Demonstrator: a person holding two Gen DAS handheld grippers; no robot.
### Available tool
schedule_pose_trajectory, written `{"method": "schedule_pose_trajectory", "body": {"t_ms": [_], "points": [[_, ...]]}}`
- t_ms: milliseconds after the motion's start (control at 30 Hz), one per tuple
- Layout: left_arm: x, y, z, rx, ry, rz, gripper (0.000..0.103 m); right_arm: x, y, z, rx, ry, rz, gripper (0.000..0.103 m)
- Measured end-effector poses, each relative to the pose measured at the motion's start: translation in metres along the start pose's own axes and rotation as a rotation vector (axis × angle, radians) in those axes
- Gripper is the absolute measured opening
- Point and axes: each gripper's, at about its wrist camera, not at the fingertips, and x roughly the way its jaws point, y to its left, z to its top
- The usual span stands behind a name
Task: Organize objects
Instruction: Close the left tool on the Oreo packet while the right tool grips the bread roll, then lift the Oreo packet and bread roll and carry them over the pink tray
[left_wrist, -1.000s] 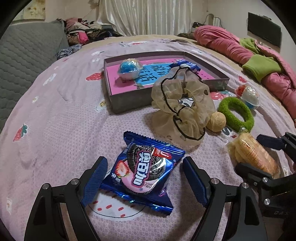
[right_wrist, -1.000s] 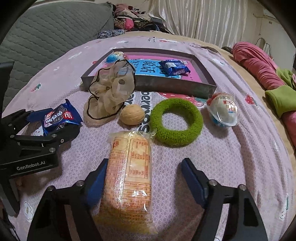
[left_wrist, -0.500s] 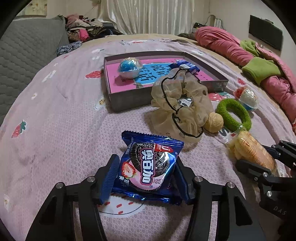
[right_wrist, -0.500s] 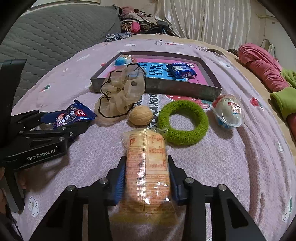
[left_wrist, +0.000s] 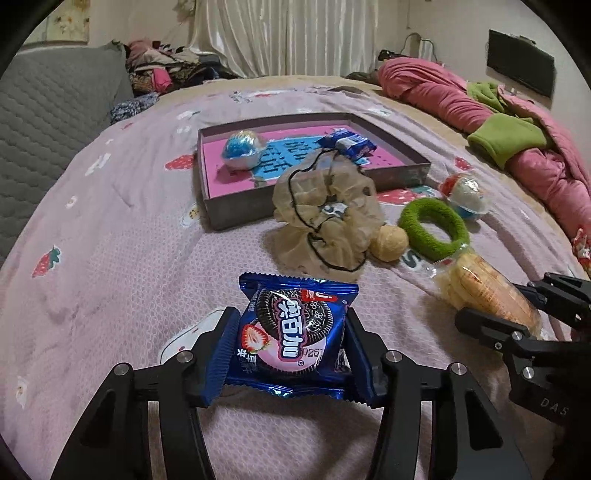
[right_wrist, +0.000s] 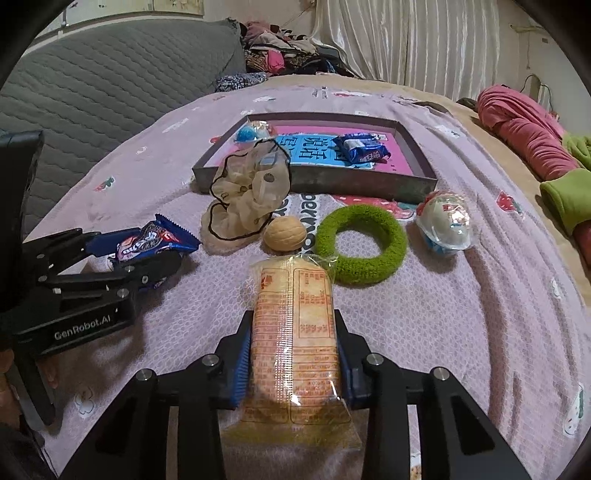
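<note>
Within the last second both grippers have been closed: the left gripper (left_wrist: 291, 354) is clamped on the Oreo packet (left_wrist: 295, 332), near on the bed (left_wrist: 110, 258); the right gripper (right_wrist: 291, 358), its jaws closing, is pressed onto the cracker pack (right_wrist: 295, 325). Both are judged ready for carrying. Farther off, the shallow box (right_wrist: 413, 184) is seen with a foil ball (left_wrist: 242, 149) and a blue packet (right_wrist: 362, 147) inside.

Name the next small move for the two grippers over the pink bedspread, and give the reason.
Probably lift both and carry toward the grey shallow box. The left gripper grips the blue cookie packet; the right gripper's jaws are closing on the clear-wrapped cracker stack, pads touching it. A blue foil ball and another blue packet lie inside.
</note>
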Motion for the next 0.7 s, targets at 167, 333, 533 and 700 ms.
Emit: {"method": "schedule_pose_trajectory", "body": {"t_ms": [167, 333, 533, 700], "points": [[-0.011, -0.004, -0.004, -0.006, -0.014, -0.002, 0.057, -0.011, -0.002, -0.002, 0.005, -0.011, -0.002, 0.038], [-0.019, -0.010, -0.007, 0.000, -0.026, -0.007, 0.057, -0.021, -0.006, -0.004, 0.011, -0.020, -0.009, 0.038], [-0.032, -0.016, -0.010, -0.004, -0.048, -0.013, 0.057, -0.032, -0.011, -0.008, 0.016, -0.027, -0.014, 0.038], [-0.046, -0.021, -0.012, -0.013, -0.079, -0.015, 0.057, -0.043, -0.014, -0.007, 0.017, -0.043, -0.007, 0.038]]}}
